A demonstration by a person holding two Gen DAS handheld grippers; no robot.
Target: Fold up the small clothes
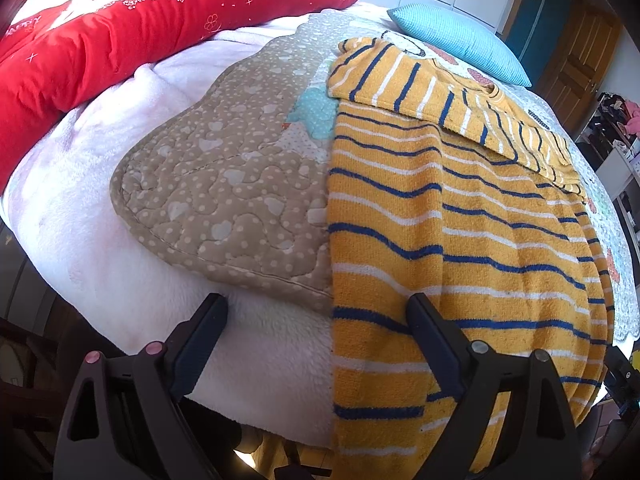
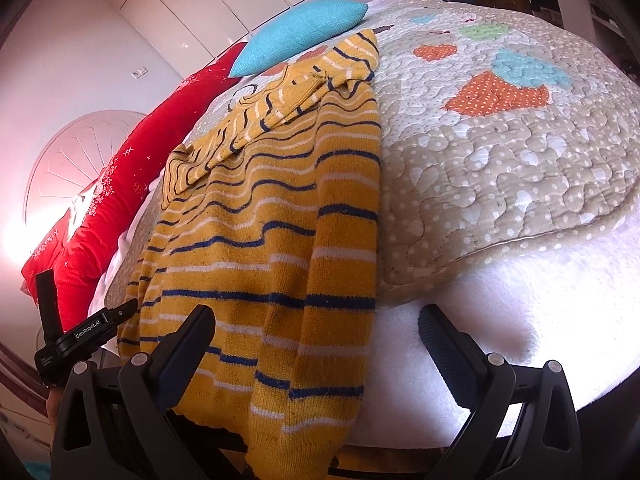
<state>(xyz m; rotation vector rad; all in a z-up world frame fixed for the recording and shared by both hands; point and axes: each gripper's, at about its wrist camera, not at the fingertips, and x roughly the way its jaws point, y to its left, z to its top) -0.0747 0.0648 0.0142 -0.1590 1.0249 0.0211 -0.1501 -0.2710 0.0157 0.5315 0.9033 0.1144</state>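
Note:
A yellow knit sweater with blue and white stripes (image 1: 460, 232) lies on the bed, both sides folded in, a sleeve laid across its top, its hem hanging over the bed's near edge. It also shows in the right wrist view (image 2: 288, 216). My left gripper (image 1: 316, 308) is open, at the hem's left corner, with one finger (image 1: 436, 344) over the sweater and the other over the white blanket. My right gripper (image 2: 316, 320) is open, at the hem's right corner, with its left finger (image 2: 188, 344) over the sweater. The left gripper's body (image 2: 80, 336) shows at the right wrist view's left edge.
The sweater rests on a beige quilted cover (image 1: 224, 184) with coloured patches, over a fluffy white blanket (image 1: 120, 264). A long red pillow (image 1: 120, 28) lies at the back left. A turquoise cushion (image 1: 460, 40) sits behind the sweater. Furniture stands at the far right (image 1: 612, 120).

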